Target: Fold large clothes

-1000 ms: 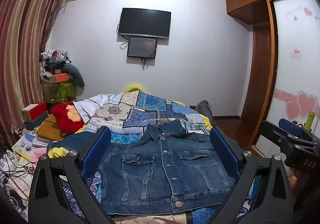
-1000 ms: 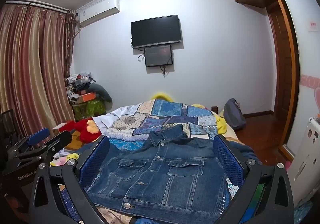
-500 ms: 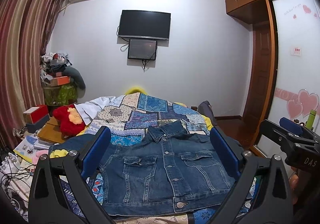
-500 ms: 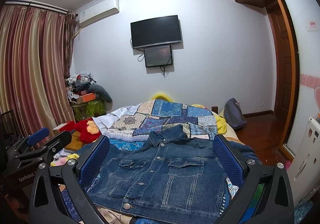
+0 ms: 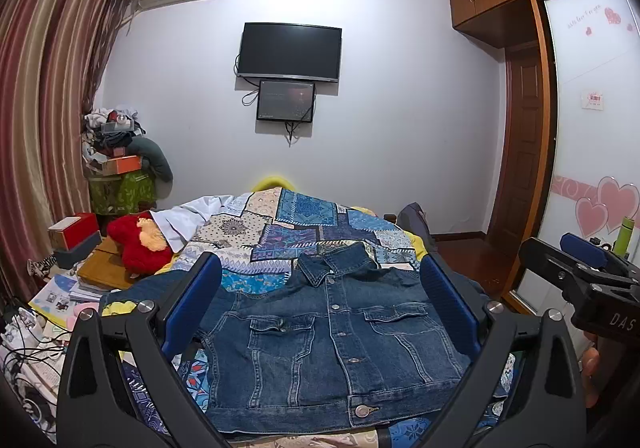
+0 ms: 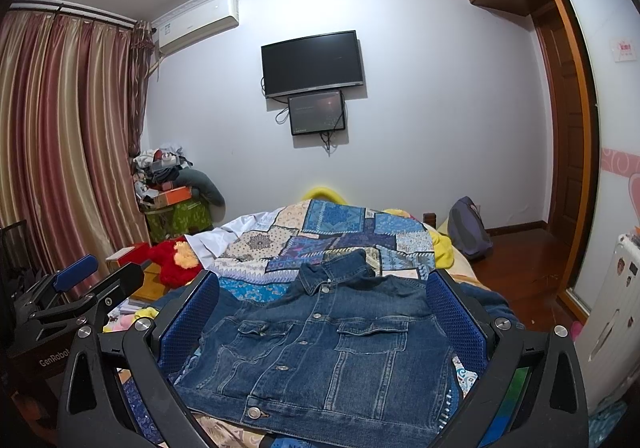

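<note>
Jacket [image 5: 332,344]: dark blue denim, lying front-up on the bed [image 5: 256,240], collar toward the far wall, hem toward the viewer. Buttoned down the middle with metal buttons; two flapped chest pockets; pale stitching along seams and panels; faded patches on the front. The body is spread flat; the collar stands slightly rumpled. Sleeves extend off to both sides, and each disappears behind a gripper finger, so their ends cannot be made out.

Left gripper [image 5: 320,304]: held above the near edge of the bed, blue-padded fingers wide apart, one on each side of the jacket, nothing between them. No contact with the denim visible.

Right gripper [image 6: 322,308]: same posture, fingers spread and empty, framing the jacket from a little further right. Its body also shows at the right edge of the left view, with part of a hand below it, mostly cut off.

Quilt [image 6: 344,236]: blue and cream patchwork beneath the jacket, white sheet showing at its left edge.

Plush [image 6: 176,262]: red with yellow, just left of the bed.

Screens: black TV [image 5: 290,51] on the wall, smaller monitor [image 5: 285,100] just below.

Clutter at the lower left of the left view, cables and papers, is too distorted to list.
</note>
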A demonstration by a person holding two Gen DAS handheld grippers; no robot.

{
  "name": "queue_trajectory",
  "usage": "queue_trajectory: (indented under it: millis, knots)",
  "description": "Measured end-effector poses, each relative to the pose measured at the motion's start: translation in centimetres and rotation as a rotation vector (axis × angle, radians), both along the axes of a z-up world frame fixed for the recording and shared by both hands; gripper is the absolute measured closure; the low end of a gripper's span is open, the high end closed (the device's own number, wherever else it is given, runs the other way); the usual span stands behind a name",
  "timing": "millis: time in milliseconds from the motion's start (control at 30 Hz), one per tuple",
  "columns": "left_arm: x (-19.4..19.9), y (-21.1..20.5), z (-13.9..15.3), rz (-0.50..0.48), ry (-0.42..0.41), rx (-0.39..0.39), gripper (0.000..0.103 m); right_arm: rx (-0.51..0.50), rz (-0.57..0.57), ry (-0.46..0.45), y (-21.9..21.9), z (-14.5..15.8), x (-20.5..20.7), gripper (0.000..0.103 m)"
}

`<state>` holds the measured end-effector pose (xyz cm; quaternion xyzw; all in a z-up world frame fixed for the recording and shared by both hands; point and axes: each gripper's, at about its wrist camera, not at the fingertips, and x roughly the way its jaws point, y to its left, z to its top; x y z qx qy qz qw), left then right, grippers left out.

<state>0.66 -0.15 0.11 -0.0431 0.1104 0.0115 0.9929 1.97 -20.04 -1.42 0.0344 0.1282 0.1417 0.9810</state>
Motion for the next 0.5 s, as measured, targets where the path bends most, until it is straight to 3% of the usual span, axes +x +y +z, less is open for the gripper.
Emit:
queue_trajectory:
  millis: [500]
  knots:
    - [-0.26,-0.26,-0.37,0.001,-0.009,-0.002,0.002,-0.002,-0.001,-0.003,-0.18,0.19,-0.08,0.0]
